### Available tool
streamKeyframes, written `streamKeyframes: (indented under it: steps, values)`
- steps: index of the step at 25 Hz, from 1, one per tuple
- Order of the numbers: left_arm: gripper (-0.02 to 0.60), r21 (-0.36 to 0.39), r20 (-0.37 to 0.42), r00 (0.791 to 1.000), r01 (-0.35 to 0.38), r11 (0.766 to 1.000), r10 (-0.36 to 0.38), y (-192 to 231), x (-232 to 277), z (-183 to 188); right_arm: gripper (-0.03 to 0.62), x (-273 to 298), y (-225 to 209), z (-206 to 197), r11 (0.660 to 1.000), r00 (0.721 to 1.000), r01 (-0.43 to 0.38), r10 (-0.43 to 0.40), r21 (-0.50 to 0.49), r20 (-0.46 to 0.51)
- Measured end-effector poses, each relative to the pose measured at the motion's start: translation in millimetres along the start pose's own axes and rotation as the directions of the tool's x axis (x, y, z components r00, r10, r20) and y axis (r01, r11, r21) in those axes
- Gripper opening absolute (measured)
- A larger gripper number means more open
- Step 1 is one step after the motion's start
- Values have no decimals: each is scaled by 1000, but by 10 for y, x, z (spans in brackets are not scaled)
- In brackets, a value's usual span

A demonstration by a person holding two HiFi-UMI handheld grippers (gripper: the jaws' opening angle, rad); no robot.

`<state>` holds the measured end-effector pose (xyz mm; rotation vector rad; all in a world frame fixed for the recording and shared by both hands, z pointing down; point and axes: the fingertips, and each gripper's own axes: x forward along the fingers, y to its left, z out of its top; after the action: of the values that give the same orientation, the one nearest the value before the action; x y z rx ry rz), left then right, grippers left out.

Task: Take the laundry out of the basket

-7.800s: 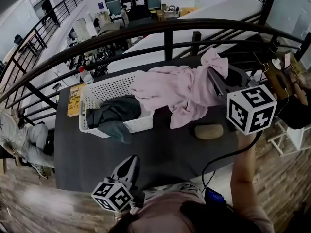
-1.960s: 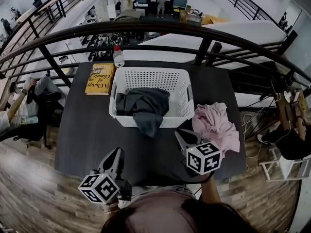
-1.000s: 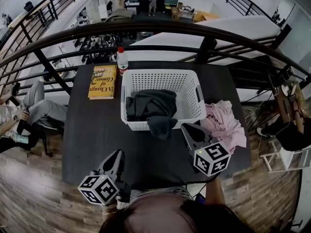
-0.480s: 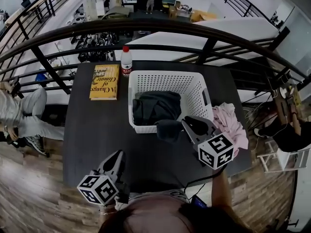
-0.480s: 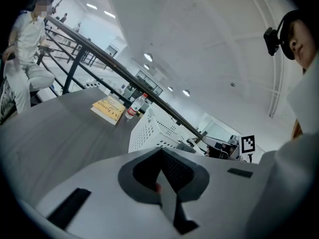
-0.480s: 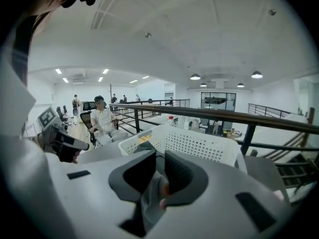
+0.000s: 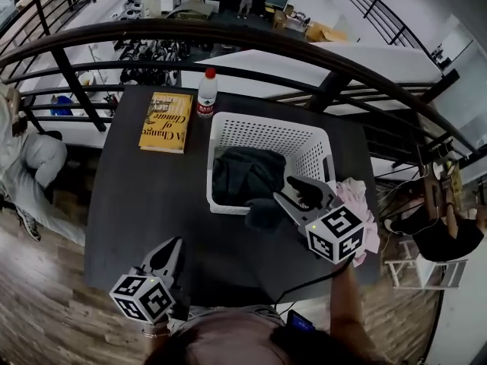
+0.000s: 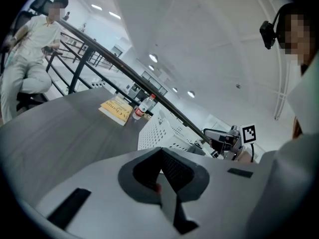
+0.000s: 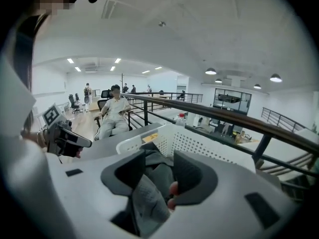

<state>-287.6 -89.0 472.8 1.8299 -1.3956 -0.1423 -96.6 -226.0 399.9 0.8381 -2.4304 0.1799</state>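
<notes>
While its jaws are opening, the right claw [image 9: 155, 169] sits at the near wall of the white basket [image 7: 268, 123]. A fold of the dark grey garment [image 7: 243, 175] lies between its pads, which stand apart and are not pressing it. Most of that garment is inside the basket, with one flap draped over the near wall. A pink garment [image 7: 359, 202] lies on the dark bench [image 7: 144, 196] just right of the basket, partly behind the right claw's black-and-white marker cube [image 7: 335, 234]. The left claw [image 7: 172, 246] is clenched on nothing, low over the bench's near edge. A yellow book [image 7: 167, 122] at the far left shows a title ending "of Climate". Beside it stands a bottle [image 7: 206, 93] with a red cap and a red label, whose print is too small to read.
</notes>
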Motion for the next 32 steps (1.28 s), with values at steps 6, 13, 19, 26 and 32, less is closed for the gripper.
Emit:
streamKeyframes:
  steps: [6,13,19,26,32]
  values:
    - [-3,1,52,994,-98,995,98,262,-42,93,219,208,-47,17,998,997,-61,59,-25,-50]
    - [-3,-50,62,987,-146,988,149,402,-23,8,285,464,-66,-112,985,975,-170,164,-26,-149]
    - [-3,-109,54,985,-157,982,163,456,64,-58,305,702,-103,-221,968,943,-250,251,31,-221]
    - [-3,-123,33,986,-157,980,162,530,157,-86,342,926,-43,-406,944,889,-326,327,58,-321]
    - [-3,-134,25,985,-168,977,173,632,199,-78,361,1078,13,-605,929,836,-362,362,81,-413]
